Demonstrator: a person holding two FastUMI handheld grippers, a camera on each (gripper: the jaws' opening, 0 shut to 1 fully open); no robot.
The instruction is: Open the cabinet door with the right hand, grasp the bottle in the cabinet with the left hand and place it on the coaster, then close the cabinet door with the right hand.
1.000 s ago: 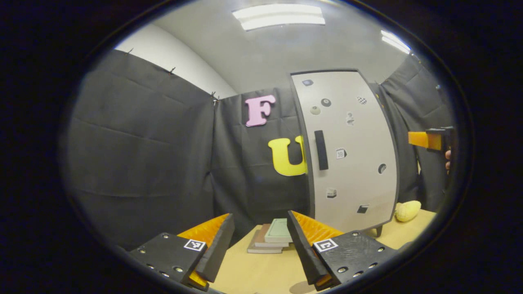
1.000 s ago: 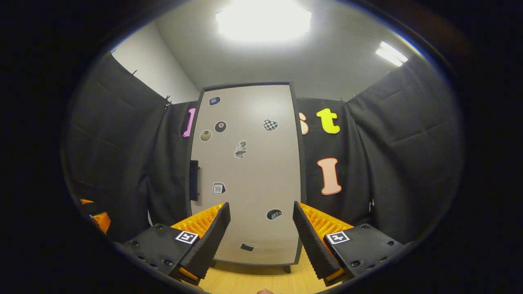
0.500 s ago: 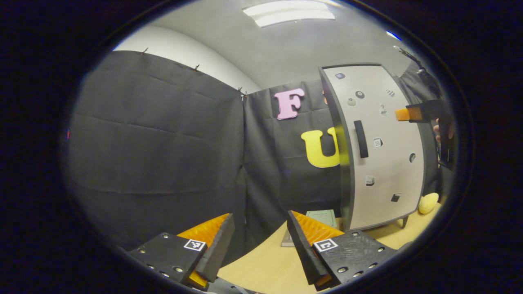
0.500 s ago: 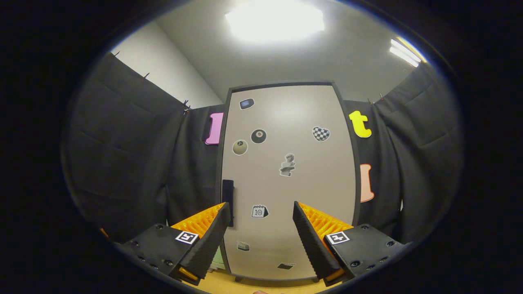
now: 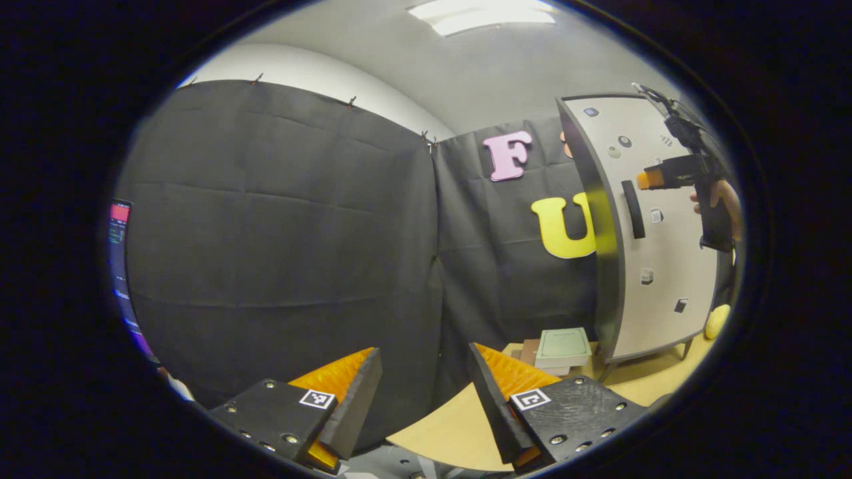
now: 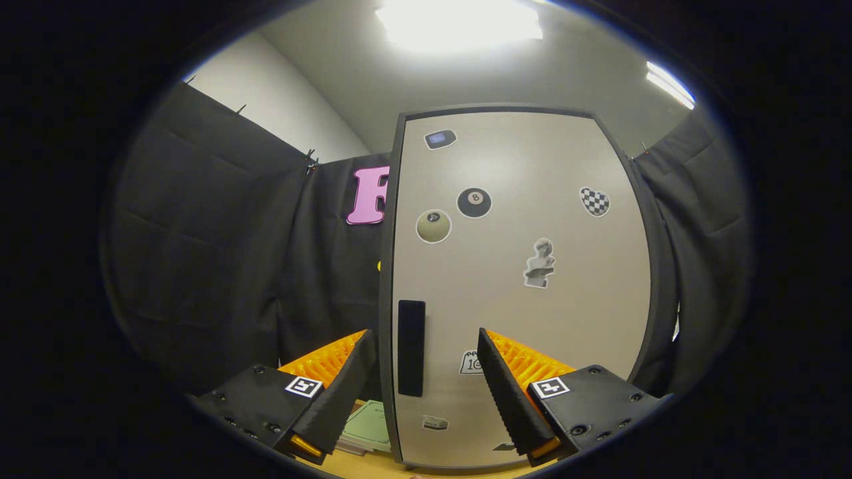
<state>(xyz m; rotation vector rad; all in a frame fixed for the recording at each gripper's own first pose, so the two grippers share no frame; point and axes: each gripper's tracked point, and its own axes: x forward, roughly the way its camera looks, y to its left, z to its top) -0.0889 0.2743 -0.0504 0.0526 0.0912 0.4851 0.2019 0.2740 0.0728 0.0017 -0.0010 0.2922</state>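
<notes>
at the far side of the wooden table (image 5: 639,389) stands the cabinet (image 6: 519,279), its pale door shut and flush in the dark frame, so the bottle that the task names must be behind it, out of sight for now. the dark vertical handle (image 6: 411,347) sits along the door's left edge. in the right gripper view the right gripper (image 6: 426,372) faces the door with its jaws spread wide and nothing between them, and the handle falls just inside the gap, nearer the left finger; i judge the wide opening is kept so the fingers can pass to either side of the handle before pinching it. in the left gripper view that same gripper (image 5: 655,178) shows far off on the right, held up by a hand (image 5: 719,199) at handle height, close to the handle but, as far as i can tell, not yet touching it. the left gripper (image 5: 426,392) hangs back near the table's near left edge, jaws also wide and empty, turned mostly toward the booth wall, likely parked clear so the door has room to swing. a stack of books (image 5: 559,349) lies on the table just left of the cabinet's foot, and a small yellow object (image 5: 716,320) lies to its right.
</notes>
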